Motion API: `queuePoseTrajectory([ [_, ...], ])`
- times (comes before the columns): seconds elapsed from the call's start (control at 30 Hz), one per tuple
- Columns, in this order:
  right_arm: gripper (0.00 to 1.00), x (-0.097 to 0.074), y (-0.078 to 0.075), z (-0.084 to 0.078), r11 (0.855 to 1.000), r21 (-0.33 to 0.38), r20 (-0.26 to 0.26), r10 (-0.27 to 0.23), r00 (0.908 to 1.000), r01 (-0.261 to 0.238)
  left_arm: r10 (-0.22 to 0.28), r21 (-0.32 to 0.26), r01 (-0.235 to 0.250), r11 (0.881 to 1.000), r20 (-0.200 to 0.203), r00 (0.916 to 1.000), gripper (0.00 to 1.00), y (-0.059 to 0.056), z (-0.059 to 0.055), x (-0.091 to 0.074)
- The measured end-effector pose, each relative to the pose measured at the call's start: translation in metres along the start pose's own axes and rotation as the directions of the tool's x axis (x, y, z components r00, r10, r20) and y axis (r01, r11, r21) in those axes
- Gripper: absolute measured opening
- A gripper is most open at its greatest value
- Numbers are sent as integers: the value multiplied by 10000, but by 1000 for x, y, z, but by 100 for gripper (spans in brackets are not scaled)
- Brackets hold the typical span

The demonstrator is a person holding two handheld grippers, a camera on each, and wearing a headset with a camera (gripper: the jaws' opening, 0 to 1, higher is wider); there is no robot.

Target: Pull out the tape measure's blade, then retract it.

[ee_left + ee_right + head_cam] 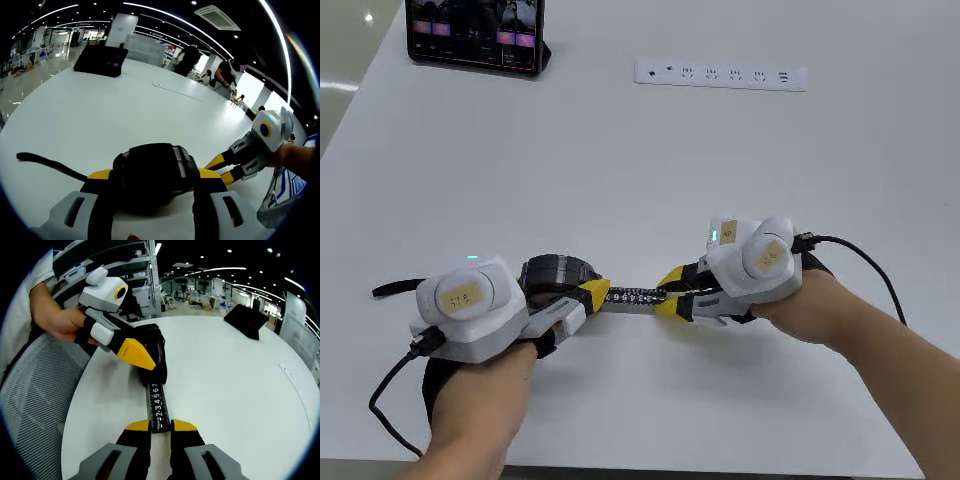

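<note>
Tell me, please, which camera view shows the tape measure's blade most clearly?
The right gripper view: the blade runs lengthwise from the case to the right gripper, numerals legible. The head view shows a short, small stretch between the grippers; the left gripper view faces the case's back.

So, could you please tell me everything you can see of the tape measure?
The tape measure has a rounded black case, plastic or rubber by its look, on the white table, clamped by the left gripper between yellow-tipped jaws. A black strap seems to trail from it across the table. Its dark blade, printed with pale numerals up to seven, is drawn out a short way, straight and flat; the right gripper pinches its end.
</note>
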State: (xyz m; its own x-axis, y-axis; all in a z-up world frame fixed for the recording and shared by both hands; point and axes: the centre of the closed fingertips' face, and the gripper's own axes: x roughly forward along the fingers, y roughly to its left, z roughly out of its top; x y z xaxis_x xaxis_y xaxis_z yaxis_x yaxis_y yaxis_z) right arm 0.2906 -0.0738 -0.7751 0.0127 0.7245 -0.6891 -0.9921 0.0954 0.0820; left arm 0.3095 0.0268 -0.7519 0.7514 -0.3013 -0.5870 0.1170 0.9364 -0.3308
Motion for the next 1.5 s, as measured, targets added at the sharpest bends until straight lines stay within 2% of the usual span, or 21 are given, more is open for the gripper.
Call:
queuePoseTrajectory([
  [1.03, 11, 37, 6, 36, 9995, -194, 500, 267, 9984, -258, -119, -10, 119, 9999, 40, 9999, 59, 1, 0, 0],
  [1.5, 11, 39, 6, 39, 9993, -221, 643, 302, 9975, -289, -158, -2, 158, 9999, 92, 9998, 60, 1, 1, 0],
])
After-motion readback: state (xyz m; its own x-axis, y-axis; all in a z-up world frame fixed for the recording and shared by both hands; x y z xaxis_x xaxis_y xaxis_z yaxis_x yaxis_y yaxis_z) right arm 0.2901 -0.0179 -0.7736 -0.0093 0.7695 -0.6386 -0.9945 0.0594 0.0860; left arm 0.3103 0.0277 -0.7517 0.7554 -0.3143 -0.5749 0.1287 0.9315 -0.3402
